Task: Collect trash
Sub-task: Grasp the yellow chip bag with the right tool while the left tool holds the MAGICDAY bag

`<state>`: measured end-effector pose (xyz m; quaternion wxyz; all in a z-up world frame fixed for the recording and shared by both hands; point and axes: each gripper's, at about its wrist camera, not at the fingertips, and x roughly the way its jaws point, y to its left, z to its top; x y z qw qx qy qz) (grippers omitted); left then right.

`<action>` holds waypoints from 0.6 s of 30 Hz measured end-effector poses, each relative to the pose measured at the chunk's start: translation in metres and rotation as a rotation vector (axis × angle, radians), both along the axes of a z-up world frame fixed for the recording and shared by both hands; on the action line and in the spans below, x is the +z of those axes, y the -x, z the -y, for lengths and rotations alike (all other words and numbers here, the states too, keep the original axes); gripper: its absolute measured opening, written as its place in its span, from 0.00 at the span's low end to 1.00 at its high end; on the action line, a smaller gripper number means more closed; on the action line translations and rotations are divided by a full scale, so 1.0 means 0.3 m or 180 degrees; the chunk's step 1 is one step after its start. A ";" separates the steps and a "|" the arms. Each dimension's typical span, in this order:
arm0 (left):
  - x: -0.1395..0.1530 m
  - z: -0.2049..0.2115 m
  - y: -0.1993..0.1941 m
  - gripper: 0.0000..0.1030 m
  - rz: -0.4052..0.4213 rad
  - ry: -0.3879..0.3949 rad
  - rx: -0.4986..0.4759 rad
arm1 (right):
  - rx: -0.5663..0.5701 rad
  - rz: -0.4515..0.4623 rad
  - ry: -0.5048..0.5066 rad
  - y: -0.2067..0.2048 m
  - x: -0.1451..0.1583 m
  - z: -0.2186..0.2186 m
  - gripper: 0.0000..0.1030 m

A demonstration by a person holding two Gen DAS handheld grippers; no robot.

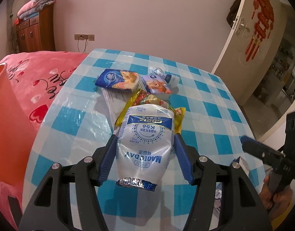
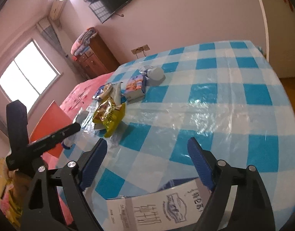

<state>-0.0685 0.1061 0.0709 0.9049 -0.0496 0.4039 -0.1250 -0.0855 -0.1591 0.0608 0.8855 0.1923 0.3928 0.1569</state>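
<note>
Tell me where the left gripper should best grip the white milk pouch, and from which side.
Grip the milk pouch across its narrower lower waist, coming from the near table edge along its length. It lies flat with the crimped end toward the left gripper, whose open fingers already flank both sides. Its far end overlaps the yellow wrapper, so a higher grip would probably catch that too.

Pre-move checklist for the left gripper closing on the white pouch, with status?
1. White pouch between left gripper fingers: ok.
2. Left jaws open, not yet clamped: ok.
3. Pouch free of the yellow wrapper: not ok, it lies on it.
4. Right gripper open and holding nothing: ok.
5. Orange bin within reach at table's left: cannot tell.
6. White carton under right gripper, out of left's path: ok.
</note>
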 end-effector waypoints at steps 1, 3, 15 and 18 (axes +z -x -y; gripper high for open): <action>-0.002 -0.003 0.009 0.59 0.0013 -0.0015 0.0014 | 0.0071 0.0020 0.0021 -0.010 0.012 -0.019 0.82; -0.008 -0.014 0.023 0.59 0.0019 -0.0037 0.0032 | 0.0211 0.0019 0.0125 -0.035 0.024 -0.063 0.82; -0.042 -0.128 0.053 0.59 -0.0024 0.0014 0.0255 | 0.0944 0.0103 0.0833 -0.259 0.050 -0.384 0.79; -0.052 -0.154 0.053 0.59 -0.0040 0.0008 0.0296 | 0.1108 0.0169 0.0991 -0.298 0.041 -0.443 0.79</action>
